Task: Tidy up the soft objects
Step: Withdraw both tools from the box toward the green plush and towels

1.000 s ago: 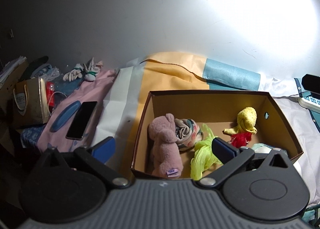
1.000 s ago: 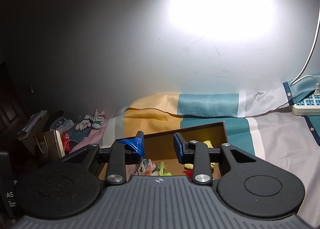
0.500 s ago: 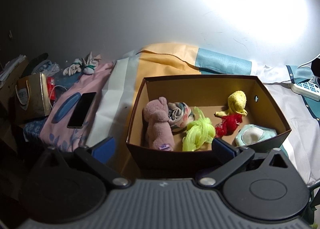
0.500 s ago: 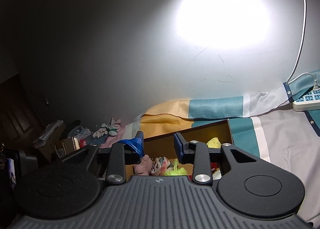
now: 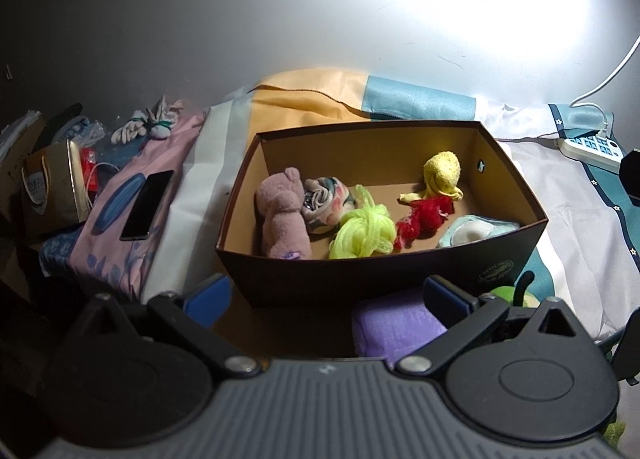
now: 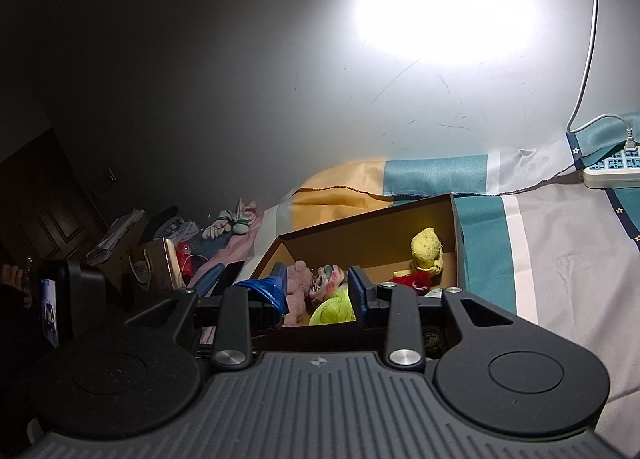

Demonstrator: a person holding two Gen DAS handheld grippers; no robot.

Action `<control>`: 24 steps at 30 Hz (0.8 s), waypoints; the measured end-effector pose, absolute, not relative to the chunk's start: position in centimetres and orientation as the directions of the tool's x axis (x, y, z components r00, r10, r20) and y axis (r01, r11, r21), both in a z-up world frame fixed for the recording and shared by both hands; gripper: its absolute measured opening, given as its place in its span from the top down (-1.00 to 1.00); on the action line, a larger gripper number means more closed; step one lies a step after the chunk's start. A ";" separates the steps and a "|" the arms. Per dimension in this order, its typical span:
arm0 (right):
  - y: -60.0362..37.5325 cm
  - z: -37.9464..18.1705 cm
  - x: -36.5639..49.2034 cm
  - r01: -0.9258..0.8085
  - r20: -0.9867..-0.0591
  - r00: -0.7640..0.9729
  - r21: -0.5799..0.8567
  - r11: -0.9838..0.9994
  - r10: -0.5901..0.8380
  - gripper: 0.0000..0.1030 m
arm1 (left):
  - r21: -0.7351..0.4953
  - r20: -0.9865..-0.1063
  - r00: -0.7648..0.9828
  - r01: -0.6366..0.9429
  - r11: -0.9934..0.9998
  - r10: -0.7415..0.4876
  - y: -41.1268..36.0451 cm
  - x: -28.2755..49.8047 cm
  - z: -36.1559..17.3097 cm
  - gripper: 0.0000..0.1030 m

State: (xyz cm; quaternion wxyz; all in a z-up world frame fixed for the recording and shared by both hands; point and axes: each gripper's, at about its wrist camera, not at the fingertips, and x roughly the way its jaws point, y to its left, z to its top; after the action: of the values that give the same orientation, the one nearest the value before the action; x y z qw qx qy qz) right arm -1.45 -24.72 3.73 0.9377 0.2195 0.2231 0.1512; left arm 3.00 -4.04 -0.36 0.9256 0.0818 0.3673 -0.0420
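Left wrist view showed your brown cardboard box (image 5: 384, 267) sitting on the bedspread (image 5: 580, 259), open at the top, with the soft things lying loose on its tan floor. Against its left wall lay a pink plush bear (image 5: 282, 215) with a small purple tag at its foot, the print too small to read; touching it was a rolled patterned cloth (image 5: 326, 205). At the near wall sat a frilly lime-green mesh puff (image 5: 362, 233), with a red fuzzy piece (image 5: 422, 219) beside it and a yellow plush toy (image 5: 442, 175) behind that, toward the right wall. In the near right corner rested a pale blue padded thing with a white centre (image 5: 472, 231). You had an oval gold emblem (image 5: 496, 273) on the box's outer near wall, its lettering unreadable. Outside the box, just in front of that wall, lay a purple soft block (image 5: 396, 325) and a green toy (image 5: 506, 293), partly hidden. Your left gripper (image 5: 326, 301) stood with its blue pads wide apart, clamping nothing. Your right gripper (image 6: 318, 297) had its pads a little apart with nothing between them, aimed over the box's near edge. A black phone (image 5: 148, 205) lay on the pink sheet at the left.
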 end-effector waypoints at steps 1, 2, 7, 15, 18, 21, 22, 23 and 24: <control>-24.9 3.7 -1.8 -0.186 -0.354 0.853 0.480 0.857 0.384 0.69 | 0.120 -0.687 0.726 0.145 0.982 -0.024 -4.3 2.7 -0.5 -0.99; -25.2 3.6 -2.0 -0.187 -0.356 0.851 0.482 0.856 0.386 0.69 | 0.120 -0.688 0.725 0.152 0.981 -0.028 -4.5 2.5 -0.6 -0.99; -26.9 2.6 -3.6 -0.172 -0.372 0.842 0.500 0.849 0.390 0.69 | 0.099 -0.701 0.710 0.194 0.976 -0.070 -5.7 1.4 -1.4 -0.99; -29.7 0.5 -6.4 -0.119 -0.407 0.835 0.525 0.843 0.371 0.69 | 0.089 -0.715 0.689 0.262 0.961 -0.122 -7.9 -0.3 -2.6 -0.99; -30.4 -0.2 -7.2 -0.109 -0.414 0.831 0.533 0.839 0.372 0.69 | 0.093 -0.718 0.684 0.272 0.958 -0.125 -8.7 -0.8 -2.8 -0.99; -30.8 -0.9 -7.8 -0.099 -0.430 0.821 0.541 0.835 0.376 0.69 | 0.099 -0.723 0.680 0.279 0.955 -0.124 -9.2 -1.1 -2.9 -0.99; -30.9 -1.1 -7.9 -0.095 -0.437 0.817 0.541 0.835 0.375 0.69 | 0.101 -0.724 0.678 0.281 0.954 -0.123 -9.3 -1.1 -3.0 -0.99; -31.0 -1.4 -8.2 -0.090 -0.444 0.814 0.539 0.837 0.374 0.69 | 0.102 -0.726 0.676 0.282 0.954 -0.123 -9.4 -1.2 -3.0 -0.99; -31.1 -1.6 -8.3 -0.088 -0.449 0.812 0.538 0.838 0.373 0.69 | 0.102 -0.728 0.675 0.283 0.954 -0.123 -9.5 -1.3 -3.1 -0.99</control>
State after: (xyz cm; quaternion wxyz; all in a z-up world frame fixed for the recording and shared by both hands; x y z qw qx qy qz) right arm -8.33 -31.10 -1.57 0.9170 0.2549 0.2799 0.1258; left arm -1.32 -9.50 -3.08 0.9091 0.1038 0.3876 -0.1117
